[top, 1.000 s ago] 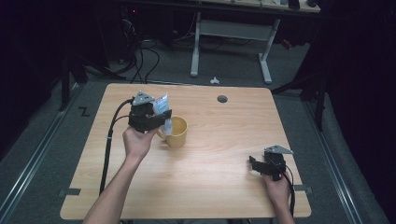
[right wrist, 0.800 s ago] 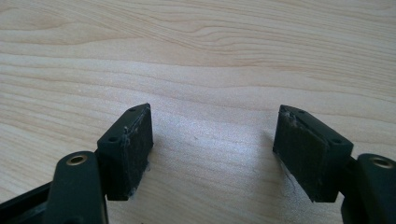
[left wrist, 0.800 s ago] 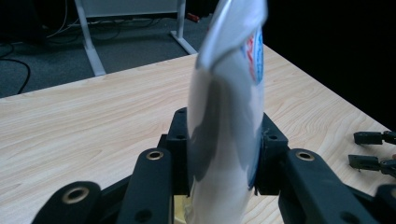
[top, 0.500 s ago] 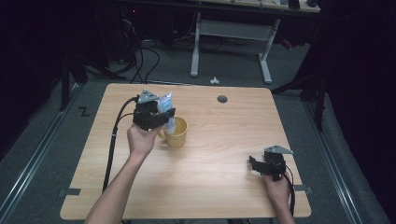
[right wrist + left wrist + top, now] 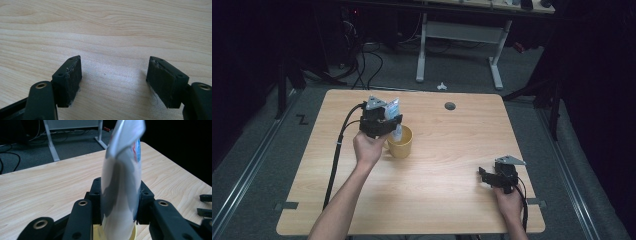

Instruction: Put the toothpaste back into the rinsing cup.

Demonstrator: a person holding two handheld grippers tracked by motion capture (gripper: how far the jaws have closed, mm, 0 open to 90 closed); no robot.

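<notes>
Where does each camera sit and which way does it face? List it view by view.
High view: above the person's side, facing forward and down on the wooden table; both forearms, left gripper, right gripper.
Left gripper view: on that gripper, looking along its fingers clamped on a white tube over a yellow mug.
Right gripper view: facing down at bare tabletop between open fingers.
Shared: tube and mug appear in the high and left gripper views.

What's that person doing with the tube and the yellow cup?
A person holds a gripper in each hand at a wooden table. The left gripper is shut on a white squeeze tube, holding it cap end down over the yellow mug. The right gripper rests near the table's right edge with its fingers open and nothing between them.
</notes>
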